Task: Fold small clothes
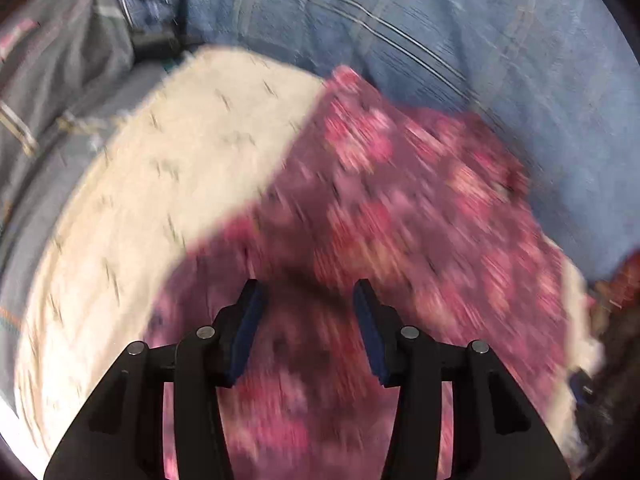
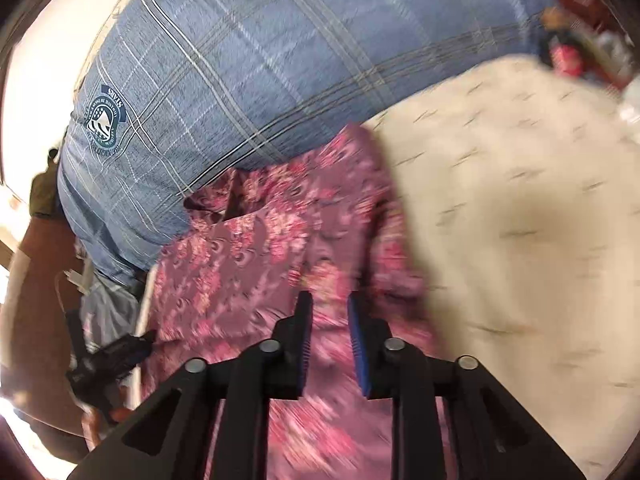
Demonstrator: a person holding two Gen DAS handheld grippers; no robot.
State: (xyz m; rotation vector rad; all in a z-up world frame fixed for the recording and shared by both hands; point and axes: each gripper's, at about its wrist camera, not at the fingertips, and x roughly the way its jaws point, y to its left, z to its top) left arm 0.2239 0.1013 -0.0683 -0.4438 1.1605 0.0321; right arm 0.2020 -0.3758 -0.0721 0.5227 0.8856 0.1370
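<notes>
Parted left tongs (image 1: pixel 306 294) over floral garment (image 1: pixel 400 216)

You have one pink floral garment (image 1: pixel 400 208) (image 2: pixel 256 264), one cream speckled cloth (image 1: pixel 168 168) (image 2: pixel 520 208) beneath it, one blue plaid shirt (image 1: pixel 400 32) (image 2: pixel 248 64), and two grippers.

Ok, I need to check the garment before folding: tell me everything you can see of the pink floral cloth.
The pink floral cloth is thin mauve fabric printed with pink and cream flowers. It lies rumpled, with overlapping folds, on the cream padded surface, its far edge against the person's blue plaid shirt. Both the left gripper and right gripper are open above it, gripping nothing. Motion blur hides seams.
</notes>
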